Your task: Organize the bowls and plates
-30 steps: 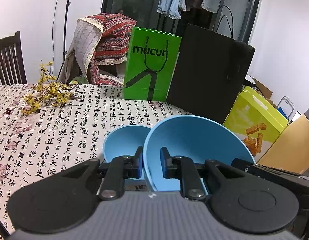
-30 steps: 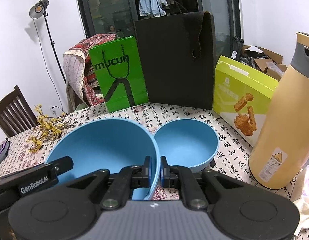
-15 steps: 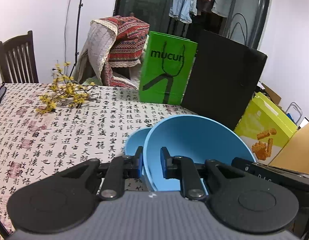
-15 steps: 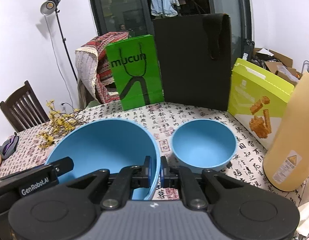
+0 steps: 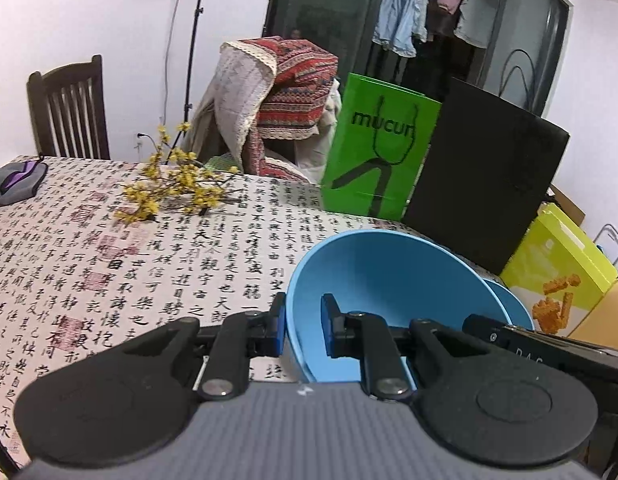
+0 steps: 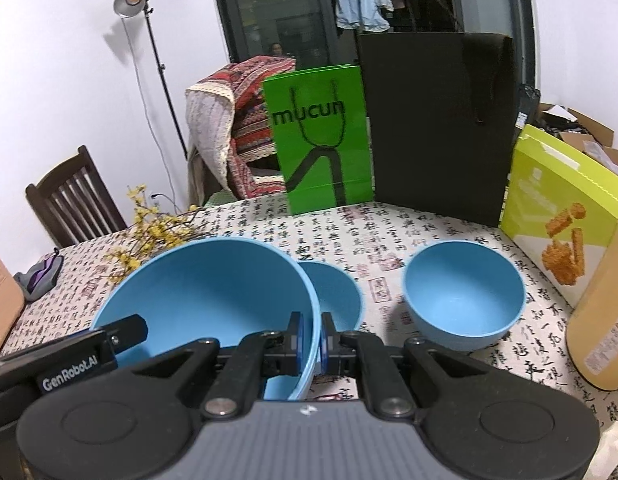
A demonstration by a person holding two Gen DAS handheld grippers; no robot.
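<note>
A: Where's the big blue bowl (image 6: pixel 205 288)?

B: Off the table, above a smaller bowl (image 6: pixel 333 292). The left gripper (image 5: pixel 303 330) and right gripper (image 6: pixel 311 340) each pinch opposite rim edges, jaws narrow.

A: Handling?

B: Probably light, stiff, smooth plastic; 2 rim grips suit it, though it could slip.

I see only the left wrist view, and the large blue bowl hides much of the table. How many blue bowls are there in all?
Observer: Three. The large bowl, a small bowl partly behind it, and a second small bowl standing apart to the right.
Operator: Does the right gripper hold the large bowl too?
Observer: Yes, the right gripper is shut on that bowl's rim.
Operator: What is the tan thing at my right edge?
Observer: A tall tan bottle with a label low on its side.
</note>
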